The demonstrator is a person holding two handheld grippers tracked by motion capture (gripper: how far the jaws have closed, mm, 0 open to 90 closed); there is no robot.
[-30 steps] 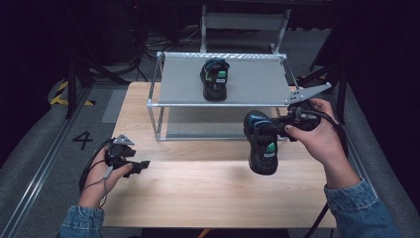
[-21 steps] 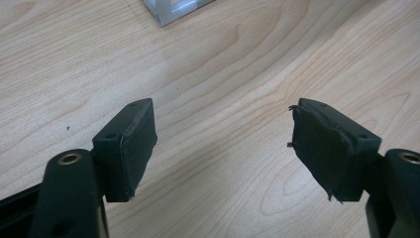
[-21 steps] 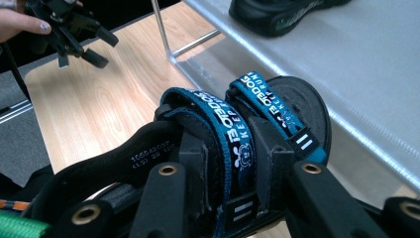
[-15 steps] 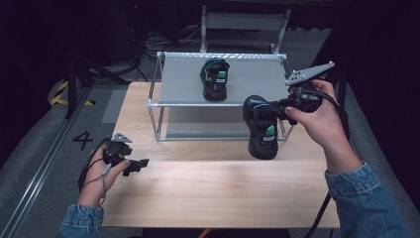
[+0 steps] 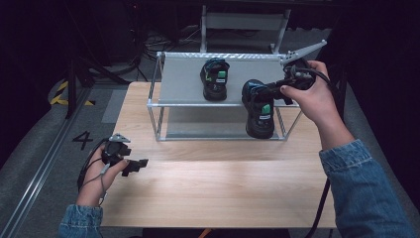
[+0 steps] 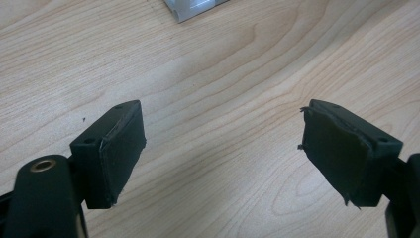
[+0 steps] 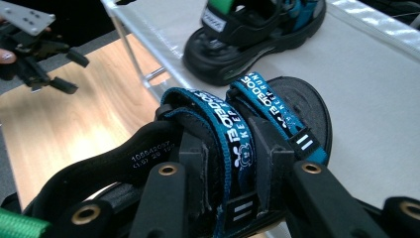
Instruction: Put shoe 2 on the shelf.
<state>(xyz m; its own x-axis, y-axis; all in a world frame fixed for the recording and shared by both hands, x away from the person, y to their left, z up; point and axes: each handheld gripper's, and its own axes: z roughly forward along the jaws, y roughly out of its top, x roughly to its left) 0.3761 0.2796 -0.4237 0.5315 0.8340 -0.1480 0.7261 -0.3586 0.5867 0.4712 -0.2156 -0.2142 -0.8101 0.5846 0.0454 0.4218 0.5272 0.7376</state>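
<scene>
**Placing the second sandal on the shelf**

The right gripper (image 5: 277,90) pinches the strap of the sandal (image 5: 259,110), right of centre at the rack (image 5: 183,84) edge. Lift it over the rail, beside the first sandal (image 5: 215,78). The left gripper (image 5: 134,166) rests spread and empty.

We note the desk (image 5: 208,183) is pale, smooth grained wood; the rack (image 5: 188,89) has bright metal tubing and a matt grey shelf; the sandal (image 7: 237,144) pairs woven cloth straps with matt black rubber.

Black sandal (image 7: 233,148) with blue, white-lettered straps; beside it on the grey metal shelf (image 5: 183,84), a black, green-tagged sandal (image 5: 214,79).
</scene>
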